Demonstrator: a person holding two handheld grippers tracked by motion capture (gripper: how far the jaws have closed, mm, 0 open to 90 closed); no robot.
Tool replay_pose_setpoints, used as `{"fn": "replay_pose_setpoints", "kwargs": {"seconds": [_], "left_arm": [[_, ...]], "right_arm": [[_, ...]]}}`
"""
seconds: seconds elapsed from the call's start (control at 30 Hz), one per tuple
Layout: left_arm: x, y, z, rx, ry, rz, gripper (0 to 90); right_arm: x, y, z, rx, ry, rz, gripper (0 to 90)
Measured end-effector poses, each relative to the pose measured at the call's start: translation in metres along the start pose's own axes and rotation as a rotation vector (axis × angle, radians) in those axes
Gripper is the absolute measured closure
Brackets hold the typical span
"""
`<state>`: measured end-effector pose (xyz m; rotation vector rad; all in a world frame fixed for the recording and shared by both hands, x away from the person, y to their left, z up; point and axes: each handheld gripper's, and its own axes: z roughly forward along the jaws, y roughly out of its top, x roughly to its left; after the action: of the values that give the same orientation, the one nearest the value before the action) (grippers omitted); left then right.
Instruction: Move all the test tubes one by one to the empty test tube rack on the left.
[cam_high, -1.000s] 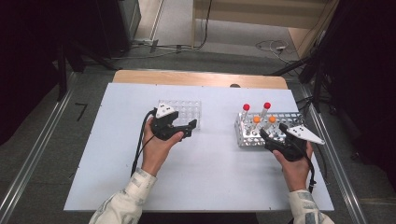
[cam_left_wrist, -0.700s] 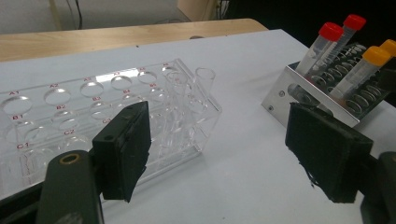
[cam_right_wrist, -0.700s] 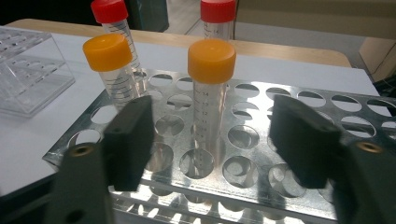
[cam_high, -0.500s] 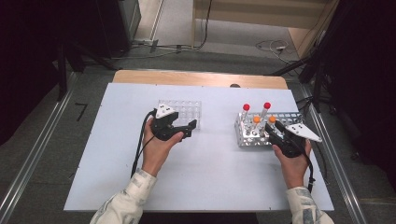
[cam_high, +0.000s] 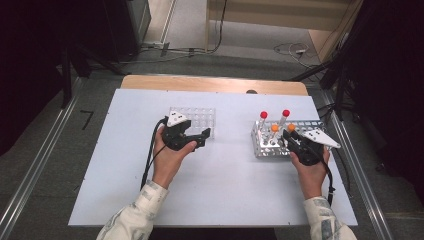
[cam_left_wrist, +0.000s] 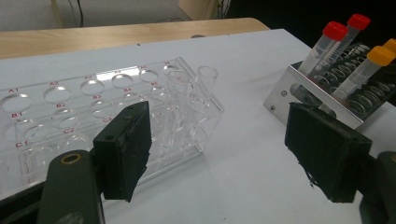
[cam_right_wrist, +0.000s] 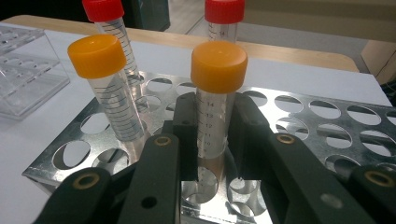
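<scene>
High view, your right gripper (cam_high: 291, 136): it's parked at the near edge of the metal rack (cam_high: 265, 147) on the right side of the table (cam_high: 225, 185). The jaws have just been closing and now clamp the nearer orange-capped tube (cam_high: 291, 128). Coming in from the side like that makes sense, since it leaves the cap free and the tube can go straight up.

High view, your left gripper (cam_high: 200, 137): it hovers just in front of the clear plastic rack (cam_high: 192, 120), well apart from the metal one. I'd guess you've got it waiting there to steady that rack or take the tube.

Left gripper view: the fingers (cam_left_wrist: 122, 148) stand wide apart with nothing between them. The clear rack (cam_left_wrist: 93, 112) sits right ahead, its holes look empty, so it reads like the drop-off spot. Off to the right you can see the metal rack (cam_left_wrist: 322, 91) with its leaning red and orange tubes.

Right gripper view: both pads (cam_right_wrist: 187, 137) press on the tube (cam_right_wrist: 217, 93) below the cap, on the printed scale, while its bottom sits in a hole of the metal rack (cam_right_wrist: 327, 121). That mid-height grip should keep it from swinging once lifted.

Neighbours: the other orange tube (cam_right_wrist: 106, 84) and two red-capped tubes (cam_right_wrist: 110, 32) stand close by, tilted, so lift straight to avoid clipping them.
</scene>
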<state>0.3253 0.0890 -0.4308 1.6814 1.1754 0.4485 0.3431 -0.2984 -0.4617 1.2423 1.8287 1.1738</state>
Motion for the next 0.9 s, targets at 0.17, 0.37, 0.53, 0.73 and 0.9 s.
{"fn": "replay_pose_setpoints", "kwargs": {"seconds": [0.17, 0.37, 0.53, 0.73, 0.9], "left_arm": [[-0.001, 0.001, -0.001, -0.002, -0.003, 0.002, 23.5], [-0.002, 0.002, -0.002, -0.003, -0.003, 0.008, 23.4], [-0.002, 0.003, -0.004, -0.004, -0.004, 0.009, 23.4], [-0.003, 0.005, -0.008, -0.014, -0.010, 0.009, 23.4], [-0.006, 0.006, -0.008, -0.015, -0.018, 0.015, 23.4]], "right_arm": [[0.001, 0.009, -0.007, -0.033, 0.004, 0.000, 71.5], [-0.002, 0.027, -0.026, -0.106, 0.005, 0.022, 71.6], [0.001, 0.037, -0.042, -0.141, 0.031, 0.012, 71.6], [0.008, 0.035, -0.050, -0.130, 0.054, -0.007, 71.6], [0.013, 0.033, -0.058, -0.118, 0.094, -0.006, 71.6]]}}
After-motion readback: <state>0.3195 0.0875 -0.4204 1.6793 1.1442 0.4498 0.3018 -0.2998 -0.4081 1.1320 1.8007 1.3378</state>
